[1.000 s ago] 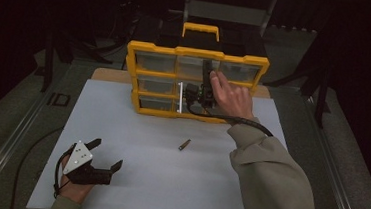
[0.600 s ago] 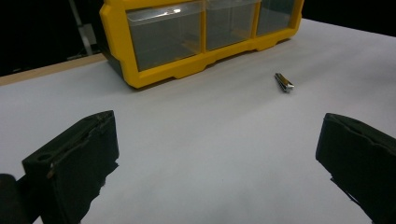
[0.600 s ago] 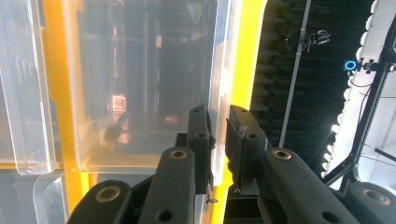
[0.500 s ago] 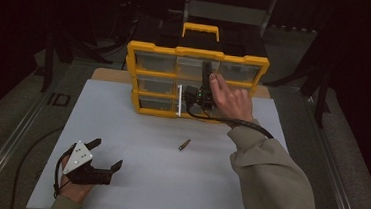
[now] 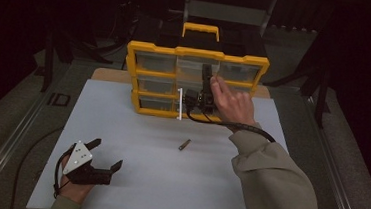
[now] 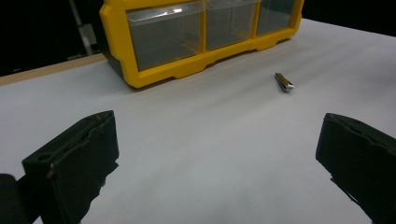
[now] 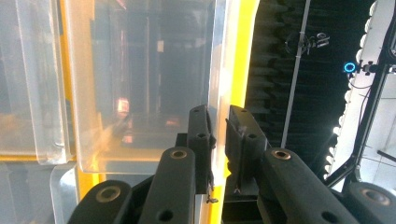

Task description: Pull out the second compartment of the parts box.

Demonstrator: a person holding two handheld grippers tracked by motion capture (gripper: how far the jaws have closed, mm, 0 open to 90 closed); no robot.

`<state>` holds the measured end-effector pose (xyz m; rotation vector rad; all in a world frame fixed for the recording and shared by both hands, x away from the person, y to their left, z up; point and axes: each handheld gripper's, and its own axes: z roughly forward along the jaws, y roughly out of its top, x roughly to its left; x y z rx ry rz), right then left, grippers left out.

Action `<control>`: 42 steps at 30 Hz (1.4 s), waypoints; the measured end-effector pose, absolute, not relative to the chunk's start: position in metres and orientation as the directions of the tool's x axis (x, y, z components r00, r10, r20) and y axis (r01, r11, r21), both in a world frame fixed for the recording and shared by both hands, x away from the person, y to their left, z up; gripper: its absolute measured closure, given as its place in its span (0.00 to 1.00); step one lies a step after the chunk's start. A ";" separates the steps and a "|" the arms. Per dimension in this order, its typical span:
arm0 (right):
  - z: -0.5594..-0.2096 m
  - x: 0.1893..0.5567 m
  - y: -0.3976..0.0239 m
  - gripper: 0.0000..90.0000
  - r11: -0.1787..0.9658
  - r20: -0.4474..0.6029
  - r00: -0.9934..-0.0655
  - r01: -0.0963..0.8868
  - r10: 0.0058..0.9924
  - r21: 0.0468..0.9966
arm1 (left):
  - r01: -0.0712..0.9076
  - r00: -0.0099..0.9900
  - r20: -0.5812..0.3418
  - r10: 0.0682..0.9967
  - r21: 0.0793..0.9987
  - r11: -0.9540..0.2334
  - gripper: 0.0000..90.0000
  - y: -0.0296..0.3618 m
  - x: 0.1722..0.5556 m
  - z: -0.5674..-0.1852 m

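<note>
The yellow organiser (image 5: 150,49) stands upright at the far edge of the table (image 5: 136,130). The right gripper (image 7: 219,126) is clamped on the clear front lip of a drawer (image 7: 140,84), apparently in the middle row. A skewed pull could slip the thin lip free or tip the cabinet forward. The left gripper (image 5: 103,154) rests with jaws apart, well clear. A small metal piece (image 5: 184,144) lies loose between them.

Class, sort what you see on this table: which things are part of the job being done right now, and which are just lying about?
In the job:
- yellow drawer organiser
- clear drawer, its edge pinched
- right hand-held gripper, shut on that drawer edge

Lying about:
- small metal piece on the white table
- left hand-held gripper, open, resting apart from the work
</note>
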<state>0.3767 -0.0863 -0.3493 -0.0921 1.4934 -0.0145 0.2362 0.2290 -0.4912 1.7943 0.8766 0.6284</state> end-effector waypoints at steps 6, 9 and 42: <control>-0.348 0.371 -0.087 0.89 0.996 -0.995 0.074 -0.057 -0.062 -0.066 | 0.279 0.602 0.020 0.799 0.931 -0.234 0.00 0.229 0.236 -0.491; -0.348 0.368 -0.087 0.89 0.996 -0.996 0.068 -0.060 -0.060 -0.064 | 0.279 0.602 0.021 0.798 0.931 -0.235 0.00 0.229 0.236 -0.491; -0.346 0.330 -0.093 0.89 0.991 -0.994 0.078 -0.101 -0.082 -0.089 | 0.279 0.601 0.023 0.799 0.931 -0.237 0.00 0.228 0.236 -0.491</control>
